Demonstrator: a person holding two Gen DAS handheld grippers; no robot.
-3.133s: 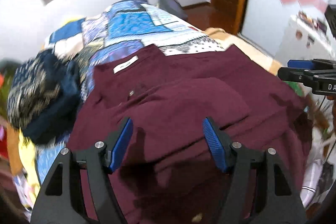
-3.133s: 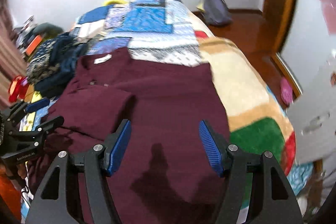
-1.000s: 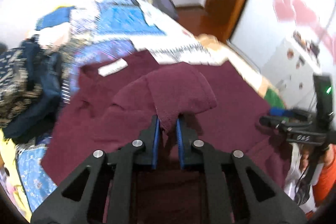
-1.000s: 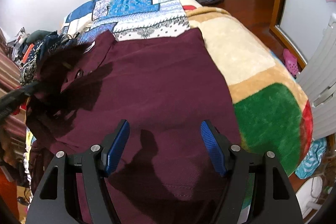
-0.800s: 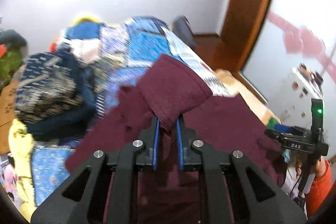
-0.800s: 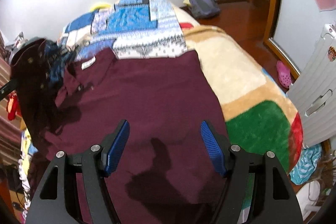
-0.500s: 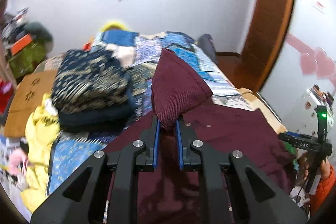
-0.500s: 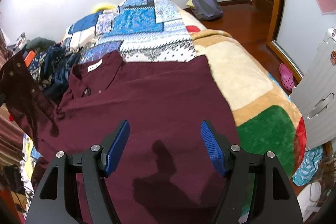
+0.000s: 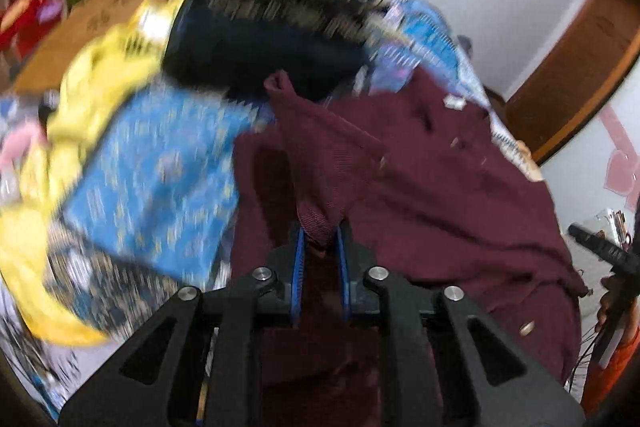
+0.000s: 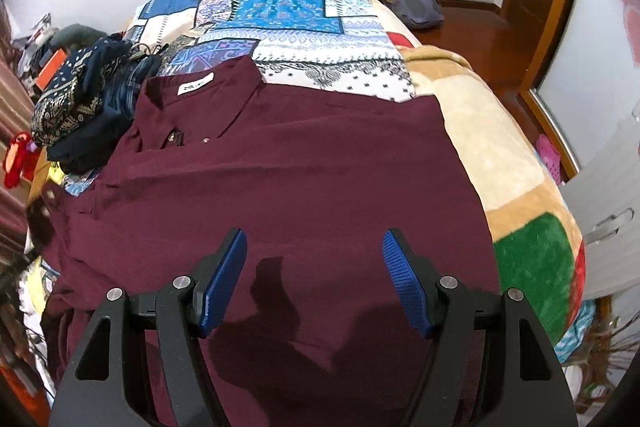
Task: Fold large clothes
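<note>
I have the maroon shirt (image 10: pixel 304 163) spread flat across the bed (image 10: pixel 492 147), collar and white label toward the patchwork quilt (image 10: pixel 296 7) at the far end, because a garment this large folds cleanly only from a flat start. My left gripper (image 9: pixel 320 247) has the end of the shirt's sleeve (image 9: pixel 320 163) between its blue pads, drawn out to the side toward the pile of dark patterned clothes (image 9: pixel 280 23) — I hold it by the very tip so the whole sleeve trails straight behind. Its jaws have just been opening a little with the cloth between them; the pads sit close on either side of the fabric, though the blur keeps me from telling whether they press it firmly or have begun to let it slip. My right gripper (image 10: pixel 314 283) hangs over the lower middle of the shirt with its jaws wide apart and nothing in them — I keep it there, I judge, so it is ready to pin or pinch the body once the sleeve is laid. The sleeve looks limp and light, so it should drop where I release it.
</note>
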